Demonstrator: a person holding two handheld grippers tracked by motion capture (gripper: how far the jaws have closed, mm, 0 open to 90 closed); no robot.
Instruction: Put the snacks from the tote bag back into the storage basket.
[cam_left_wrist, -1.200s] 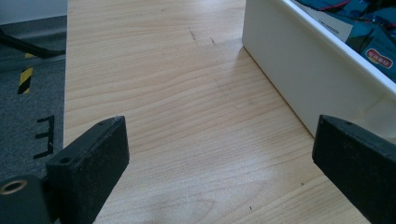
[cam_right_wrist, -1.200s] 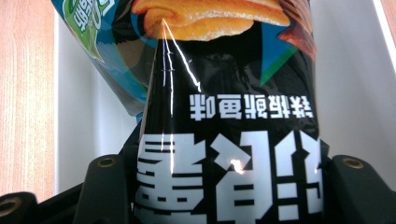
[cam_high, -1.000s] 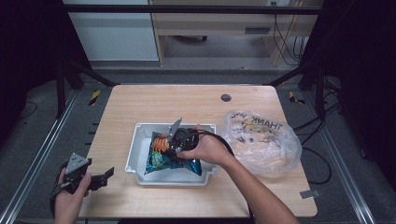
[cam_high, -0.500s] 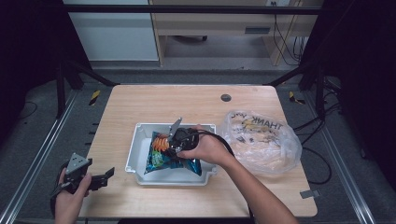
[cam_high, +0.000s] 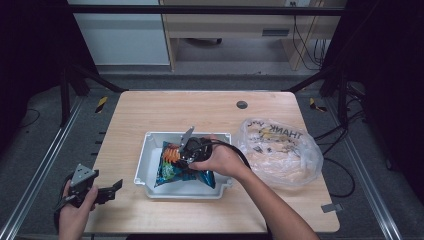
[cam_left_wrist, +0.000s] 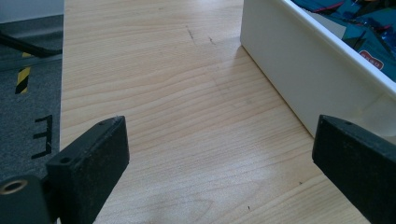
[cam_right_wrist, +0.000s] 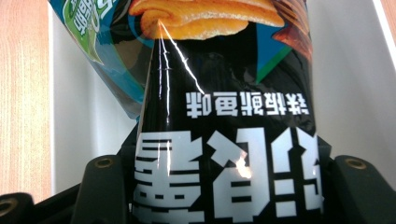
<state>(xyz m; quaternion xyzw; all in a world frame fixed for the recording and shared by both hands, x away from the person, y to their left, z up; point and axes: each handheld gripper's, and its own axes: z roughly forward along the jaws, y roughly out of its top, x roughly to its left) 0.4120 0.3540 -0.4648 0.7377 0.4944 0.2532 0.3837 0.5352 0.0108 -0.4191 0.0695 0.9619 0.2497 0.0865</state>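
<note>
The right gripper (cam_high: 187, 151) has drawn the glossy black-and-blue snack bag (cam_high: 175, 167) slightly back inside the shallow white plastic bin (cam_high: 142, 167) on the pale wooden desk (cam_high: 150, 110); its jaws look closed on the bag's end, though partly hidden. The bag seems about to be lifted out. The left gripper (cam_high: 102, 192) still idles, jaws apart.
</note>
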